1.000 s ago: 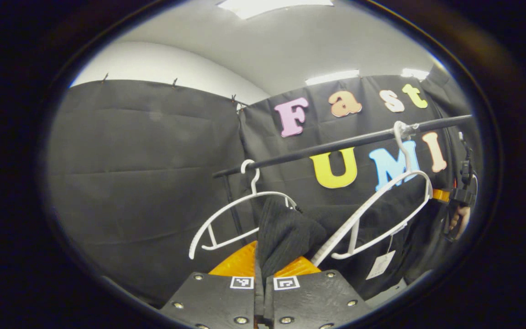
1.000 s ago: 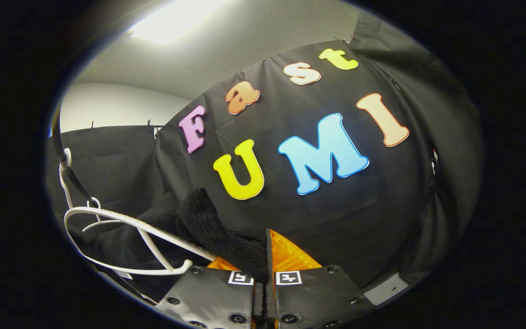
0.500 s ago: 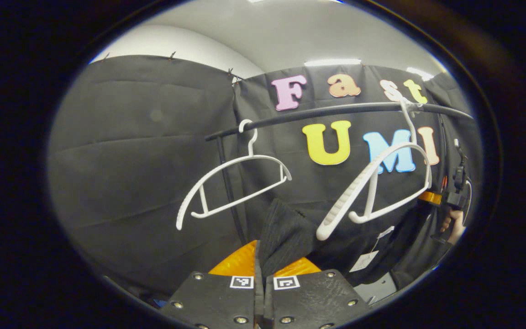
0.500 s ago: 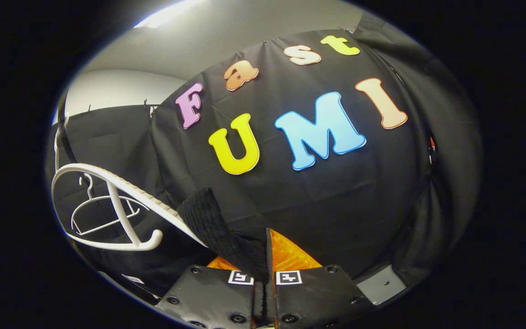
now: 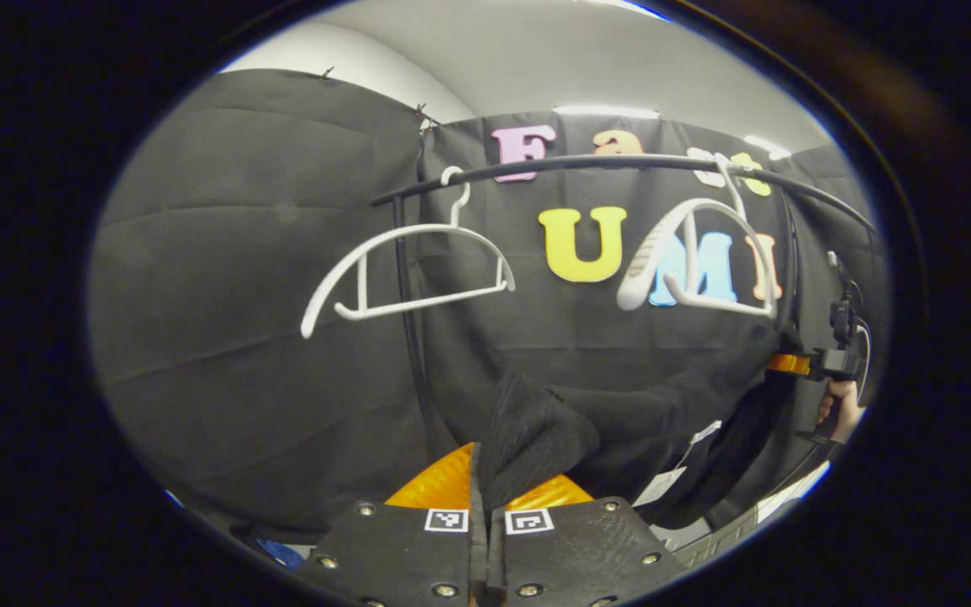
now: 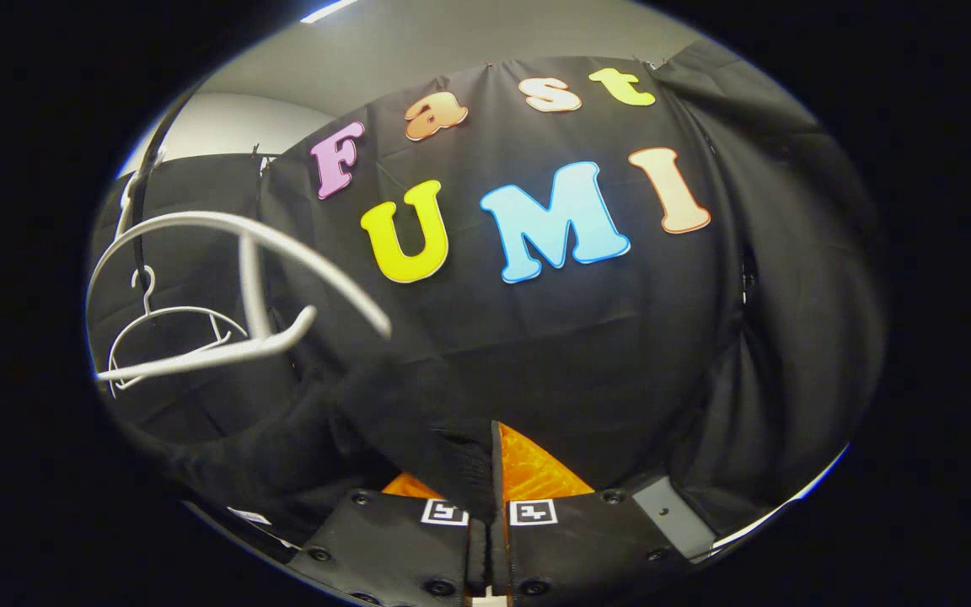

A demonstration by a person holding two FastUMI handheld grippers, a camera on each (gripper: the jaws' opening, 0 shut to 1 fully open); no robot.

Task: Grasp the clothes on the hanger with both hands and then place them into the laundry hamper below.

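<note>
Both of your hand-held grippers, left (image 5: 485, 506) and right (image 6: 490, 497), are clamped on the black garment (image 5: 620, 421), which sags between them, clear of the white hanger (image 5: 705, 253) above. Hamper unseen; judged below.

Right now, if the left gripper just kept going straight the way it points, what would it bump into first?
The left gripper is shut on the black garment, so that cloth already fills its path. Beyond it, probably the booth's black wall cloth; depth is hard to judge.
</note>
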